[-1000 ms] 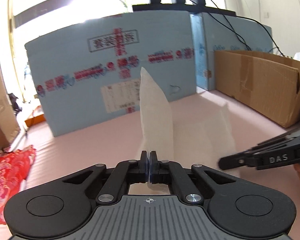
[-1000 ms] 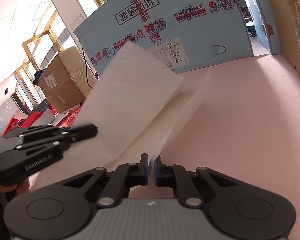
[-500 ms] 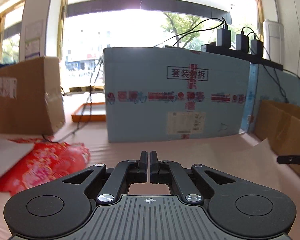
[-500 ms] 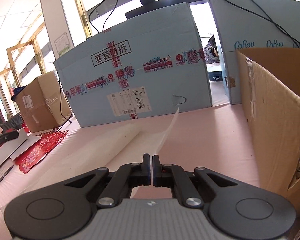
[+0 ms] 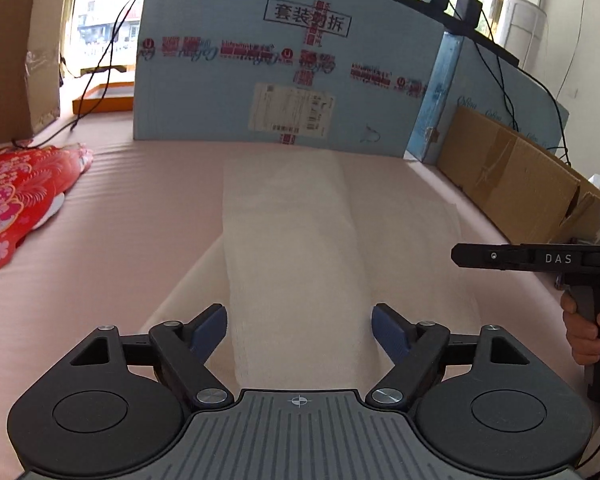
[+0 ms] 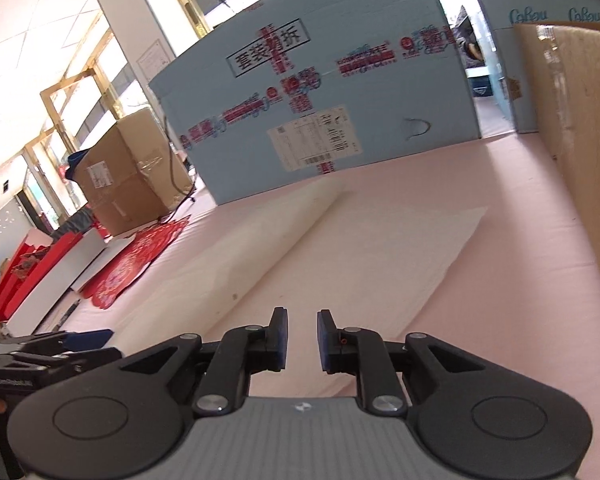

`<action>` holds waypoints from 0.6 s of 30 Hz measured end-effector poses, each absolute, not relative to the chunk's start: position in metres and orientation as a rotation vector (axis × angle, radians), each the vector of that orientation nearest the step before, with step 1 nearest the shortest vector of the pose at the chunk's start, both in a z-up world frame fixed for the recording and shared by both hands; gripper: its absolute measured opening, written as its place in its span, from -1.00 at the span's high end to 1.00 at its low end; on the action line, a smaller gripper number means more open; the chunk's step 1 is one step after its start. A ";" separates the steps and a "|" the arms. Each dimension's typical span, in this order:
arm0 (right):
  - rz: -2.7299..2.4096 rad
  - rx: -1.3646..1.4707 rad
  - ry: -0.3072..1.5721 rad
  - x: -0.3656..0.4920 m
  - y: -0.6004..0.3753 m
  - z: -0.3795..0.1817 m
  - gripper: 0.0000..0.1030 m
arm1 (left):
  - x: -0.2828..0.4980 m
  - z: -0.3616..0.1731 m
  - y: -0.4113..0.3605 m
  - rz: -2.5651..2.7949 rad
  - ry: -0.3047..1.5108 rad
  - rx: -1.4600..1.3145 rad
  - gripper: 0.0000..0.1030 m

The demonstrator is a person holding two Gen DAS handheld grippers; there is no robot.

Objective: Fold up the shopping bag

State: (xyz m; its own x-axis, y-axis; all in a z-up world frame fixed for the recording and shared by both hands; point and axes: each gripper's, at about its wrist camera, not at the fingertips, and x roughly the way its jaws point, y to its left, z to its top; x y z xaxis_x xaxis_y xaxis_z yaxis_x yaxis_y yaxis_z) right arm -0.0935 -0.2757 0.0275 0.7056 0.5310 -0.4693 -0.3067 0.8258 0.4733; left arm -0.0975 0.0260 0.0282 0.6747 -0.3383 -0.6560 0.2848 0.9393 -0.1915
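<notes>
The white shopping bag lies flat on the pink table, with one long side folded over the middle into a narrower strip. It also shows in the right wrist view. My left gripper is wide open just above the bag's near end and holds nothing. My right gripper is open and empty over the bag's near right part. The right gripper also shows at the right edge of the left wrist view, above the bag's right edge. The left gripper shows low left in the right wrist view.
A large blue box stands behind the bag. A brown cardboard box stands along the right. Red patterned fabric lies at the left, with another cardboard box behind it.
Both grippers let go of the bag and opened. The bag, held up a second ago, now lies flat and folded on the table.
</notes>
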 end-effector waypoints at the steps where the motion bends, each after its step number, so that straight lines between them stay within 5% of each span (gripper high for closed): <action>1: 0.501 0.375 0.643 -0.095 -0.269 0.027 0.64 | -0.096 0.026 0.027 -0.347 0.760 -0.083 -0.58; 3: 0.535 0.369 0.659 -0.098 -0.258 0.026 0.64 | -0.097 0.024 0.027 -0.371 0.741 -0.110 -0.41; 4: 0.554 0.368 0.666 -0.100 -0.254 0.026 0.64 | -0.097 0.024 0.025 -0.388 0.728 -0.103 -0.12; 5: 0.574 0.362 0.672 -0.101 -0.249 0.025 0.64 | -0.098 0.025 0.022 -0.390 0.711 -0.078 0.59; 6: 0.584 0.353 0.675 -0.102 -0.246 0.025 0.59 | -0.100 0.027 0.019 -0.385 0.693 -0.047 0.86; 16: 0.589 0.255 0.694 -0.113 -0.233 0.025 0.47 | -0.078 0.062 0.053 -0.133 0.514 0.168 0.93; 18: 0.614 0.259 0.691 -0.116 -0.234 0.026 0.20 | -0.066 0.062 0.066 -0.046 0.502 0.214 0.93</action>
State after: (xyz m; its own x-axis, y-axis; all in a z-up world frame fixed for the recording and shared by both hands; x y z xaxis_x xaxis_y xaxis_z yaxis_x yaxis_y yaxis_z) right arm -0.1155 -0.2339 0.0265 0.6049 0.6066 -0.5159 -0.4408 0.7946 0.4175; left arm -0.0659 0.0663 0.0625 0.8763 0.0082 -0.4818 0.0963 0.9767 0.1917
